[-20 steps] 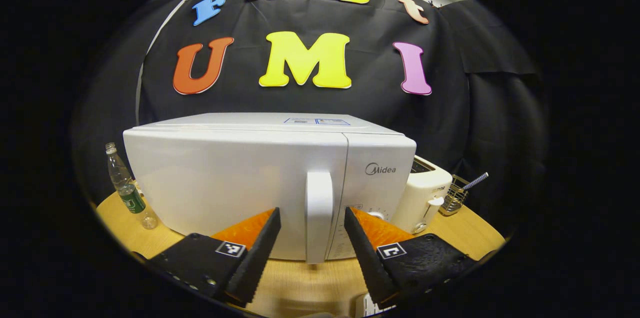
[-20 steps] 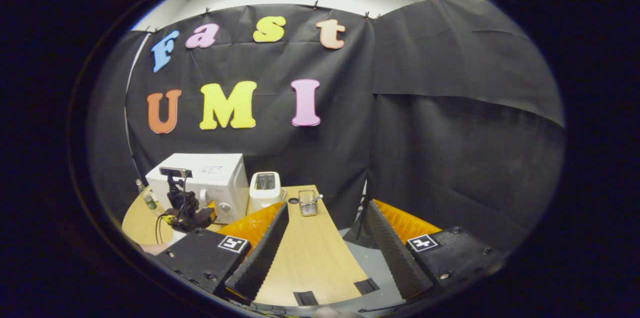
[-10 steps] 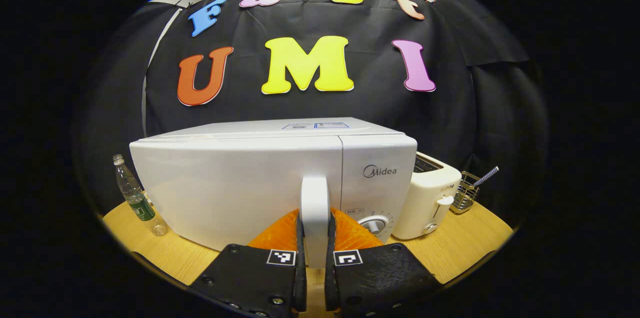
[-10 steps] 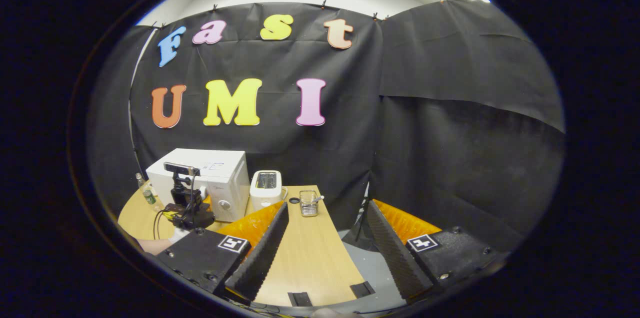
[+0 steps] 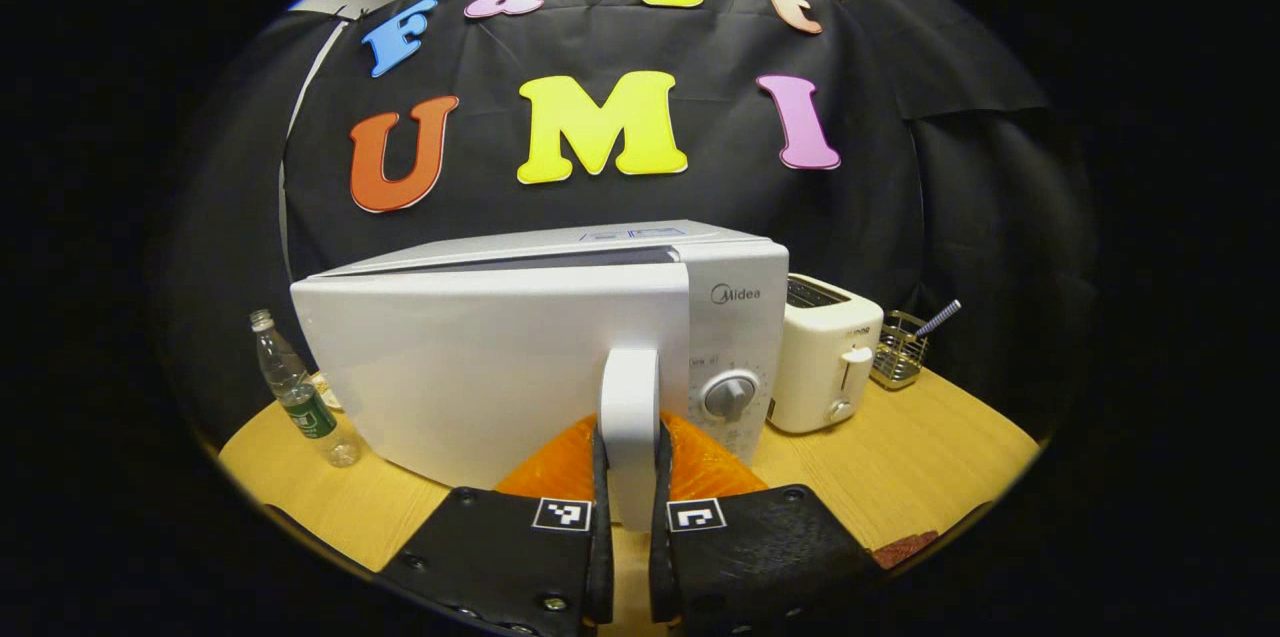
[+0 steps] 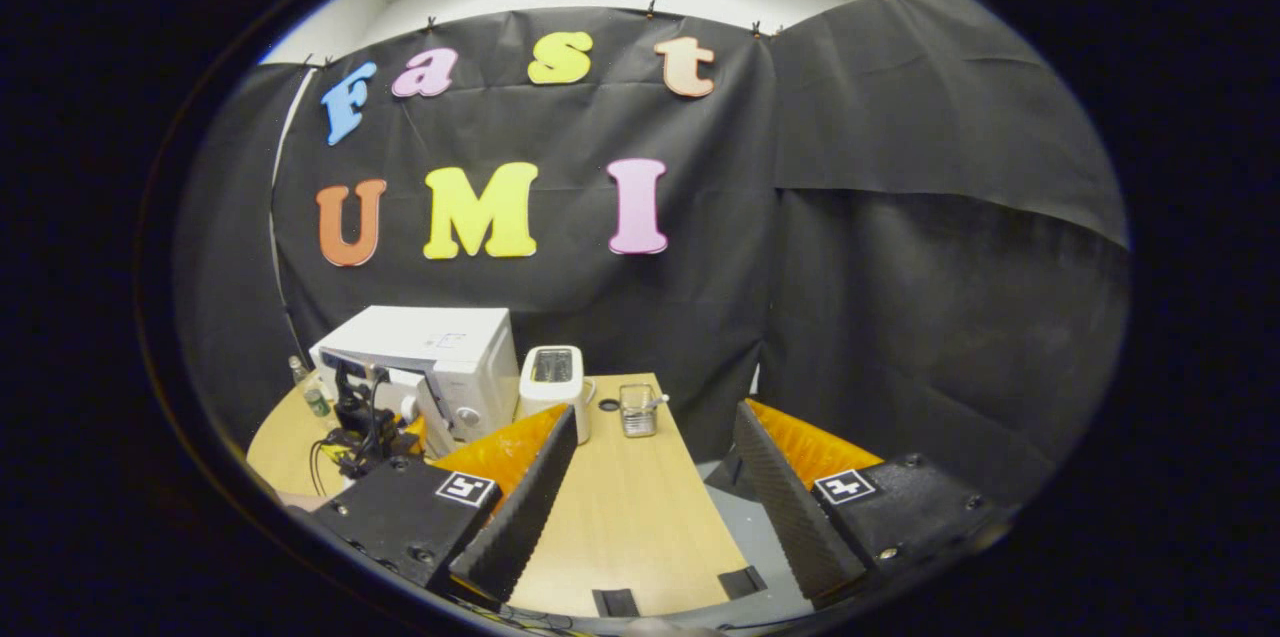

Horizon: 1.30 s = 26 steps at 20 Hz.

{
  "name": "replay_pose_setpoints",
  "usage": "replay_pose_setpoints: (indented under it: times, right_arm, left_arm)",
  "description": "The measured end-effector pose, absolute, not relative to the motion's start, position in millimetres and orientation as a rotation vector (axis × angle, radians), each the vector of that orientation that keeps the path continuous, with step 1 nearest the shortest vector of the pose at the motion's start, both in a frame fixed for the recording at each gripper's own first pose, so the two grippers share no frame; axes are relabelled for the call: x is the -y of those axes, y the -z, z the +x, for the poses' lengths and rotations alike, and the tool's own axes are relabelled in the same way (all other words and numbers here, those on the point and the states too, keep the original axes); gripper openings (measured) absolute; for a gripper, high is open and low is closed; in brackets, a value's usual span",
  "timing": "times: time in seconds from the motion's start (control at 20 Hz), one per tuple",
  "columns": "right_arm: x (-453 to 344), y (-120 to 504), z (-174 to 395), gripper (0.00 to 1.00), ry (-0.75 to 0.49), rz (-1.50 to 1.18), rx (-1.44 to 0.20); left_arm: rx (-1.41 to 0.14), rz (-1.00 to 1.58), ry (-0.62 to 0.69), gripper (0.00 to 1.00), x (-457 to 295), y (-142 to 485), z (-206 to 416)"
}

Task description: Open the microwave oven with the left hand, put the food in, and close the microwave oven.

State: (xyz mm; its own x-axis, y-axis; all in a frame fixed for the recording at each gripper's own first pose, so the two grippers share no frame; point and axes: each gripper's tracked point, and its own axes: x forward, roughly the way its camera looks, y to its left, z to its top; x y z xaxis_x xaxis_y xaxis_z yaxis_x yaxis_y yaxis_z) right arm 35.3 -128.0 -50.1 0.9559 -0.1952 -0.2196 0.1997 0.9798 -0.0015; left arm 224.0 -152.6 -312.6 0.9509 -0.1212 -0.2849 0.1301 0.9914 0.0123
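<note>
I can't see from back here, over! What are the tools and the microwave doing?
Left tool shut on door handle. Microwave door cracked open. Right tool open, empty, over the table. Nothing blocking the door's swing.

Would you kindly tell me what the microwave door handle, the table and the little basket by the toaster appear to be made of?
Handle: probably glossy white plastic, smooth with a soft sheen. Table: wood or wood-look laminate, pale with visible grain. Basket: thin metal wire, an open shiny mesh.
</note>
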Motion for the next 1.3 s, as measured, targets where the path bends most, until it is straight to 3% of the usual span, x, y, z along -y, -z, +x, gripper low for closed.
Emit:
replay_pose_setpoints:
  times: [0.05, 0.1, 0.15, 0.2, 0.25, 0.55, 0.6, 0.65, 0.8, 0.85, 0.9, 0.95, 1.0, 1.05, 1.3]
  right_arm:
    - [122, 53, 38, 1.00, 0.185, 0.019, -0.229]
    - [116, 56, 38, 0.91, 0.169, 0.017, -0.235]
    - [108, 57, 40, 1.00, 0.148, 0.018, -0.235]
    - [100, 58, 42, 0.91, 0.127, 0.020, -0.240]
    - [92, 63, 44, 1.00, 0.110, 0.021, -0.250]
    - [49, 70, 45, 1.00, 0.015, 0.029, -0.262]
    - [43, 69, 44, 0.91, 0.003, 0.030, -0.261]
    - [36, 70, 42, 1.00, -0.008, 0.028, -0.258]
    - [20, 72, 37, 1.00, -0.032, 0.025, -0.261]
    - [15, 74, 35, 0.91, -0.039, 0.028, -0.263]
    - [10, 75, 32, 1.00, -0.044, 0.029, -0.266]
    - [6, 76, 30, 1.00, -0.048, 0.028, -0.268]
    - [2, 77, 29, 0.91, -0.053, 0.027, -0.272]
    - [-3, 79, 26, 1.00, -0.058, 0.026, -0.274]
    - [-25, 80, 22, 1.00, -0.076, 0.031, -0.275]
  left_arm:
    - [-0.301, 0.032, 0.134, 0.14, 146, 312, 209]
    - [-0.310, 0.029, 0.139, 0.14, 138, 312, 195]
    - [-0.317, 0.028, 0.138, 0.14, 130, 312, 182]
    - [-0.324, 0.031, 0.133, 0.14, 122, 312, 171]
    - [-0.330, 0.042, 0.125, 0.14, 113, 313, 161]
    - [-0.366, 0.058, 0.059, 0.14, 61, 316, 114]
    - [-0.366, 0.063, 0.044, 0.14, 52, 314, 107]
    - [-0.364, 0.070, 0.027, 0.14, 43, 313, 103]
    - [-0.380, 0.075, -0.025, 0.13, 12, 317, 86]
    - [-0.384, 0.075, -0.043, 0.13, 1, 318, 81]
    - [-0.385, 0.078, -0.055, 0.13, -8, 319, 77]
    - [-0.388, 0.082, -0.068, 0.13, -16, 319, 73]
    - [-0.390, 0.082, -0.078, 0.13, -24, 320, 69]
    - [-0.396, 0.077, -0.082, 0.13, -32, 322, 66]
    - [-0.407, 0.060, -0.057, 0.13, -52, 324, 57]
